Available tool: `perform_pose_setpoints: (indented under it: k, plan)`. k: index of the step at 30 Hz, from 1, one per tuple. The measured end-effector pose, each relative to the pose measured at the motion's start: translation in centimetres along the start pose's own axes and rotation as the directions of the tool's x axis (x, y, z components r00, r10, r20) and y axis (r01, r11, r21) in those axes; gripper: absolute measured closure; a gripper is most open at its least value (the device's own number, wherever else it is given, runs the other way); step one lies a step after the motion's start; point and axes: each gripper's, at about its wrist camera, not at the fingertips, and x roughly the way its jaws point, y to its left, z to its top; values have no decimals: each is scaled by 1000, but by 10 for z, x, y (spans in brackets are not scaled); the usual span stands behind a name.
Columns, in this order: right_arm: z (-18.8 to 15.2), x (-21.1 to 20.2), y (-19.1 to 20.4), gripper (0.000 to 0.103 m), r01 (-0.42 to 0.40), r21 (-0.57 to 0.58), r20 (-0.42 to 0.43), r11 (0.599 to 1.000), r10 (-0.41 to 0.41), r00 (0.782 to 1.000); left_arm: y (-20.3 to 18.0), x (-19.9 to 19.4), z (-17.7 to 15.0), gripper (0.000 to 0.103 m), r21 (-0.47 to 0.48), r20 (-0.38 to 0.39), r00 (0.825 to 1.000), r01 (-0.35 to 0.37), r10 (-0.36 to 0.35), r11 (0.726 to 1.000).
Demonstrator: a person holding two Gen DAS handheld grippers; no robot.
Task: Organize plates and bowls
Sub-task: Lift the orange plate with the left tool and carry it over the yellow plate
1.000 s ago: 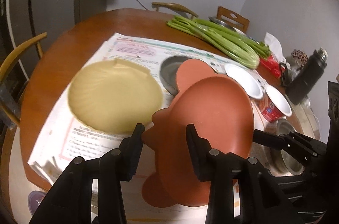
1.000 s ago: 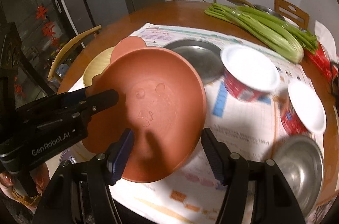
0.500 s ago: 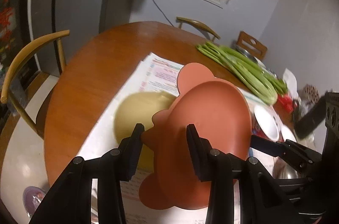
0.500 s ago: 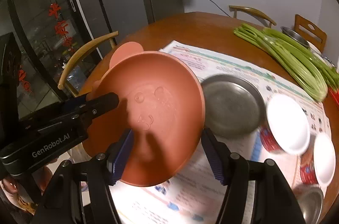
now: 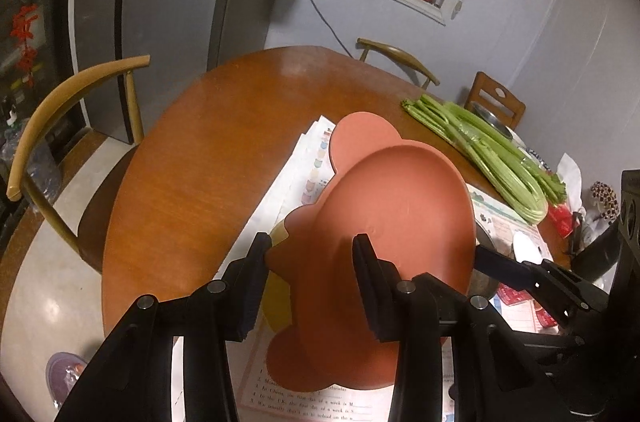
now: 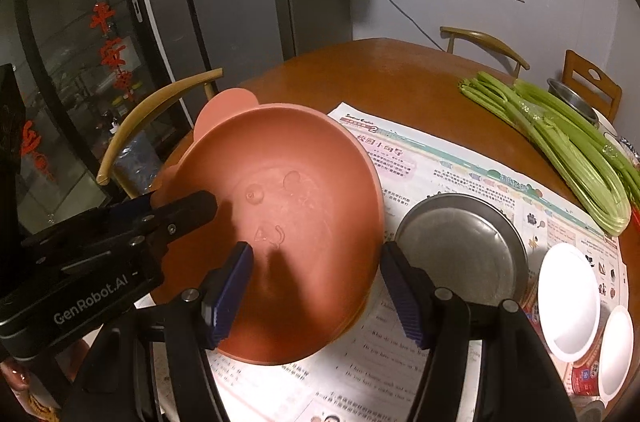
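While both grippers, left (image 5: 308, 246) and right (image 6: 316, 258), are clamping the bowl (image 6: 280, 222), I am keeping it level above the tabletop (image 5: 200, 158).

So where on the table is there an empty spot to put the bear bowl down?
The bare wood of the table, between the newspaper's edge and the chairs, is free. Crowded: the steel plate, white cups and celery fill the right side, beyond the bear bowl.

The terracotta bowl (image 5: 400, 222) hides most of the yellow plate (image 5: 279, 232).
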Motion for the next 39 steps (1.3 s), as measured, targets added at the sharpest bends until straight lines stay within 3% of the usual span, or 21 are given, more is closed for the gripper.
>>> perform_pose_setpoints:
  k: [14, 39]
  plan:
    - [-7, 35, -3, 37, -19, 26, -22, 999, 19, 1000, 8, 21, -11, 61, -31, -38, 999, -34, 33, 999]
    - [-12, 57, 8, 37, 3, -21, -65, 1000, -4, 998, 17, 27, -25, 61, -52, -59, 996, -77, 74, 996]
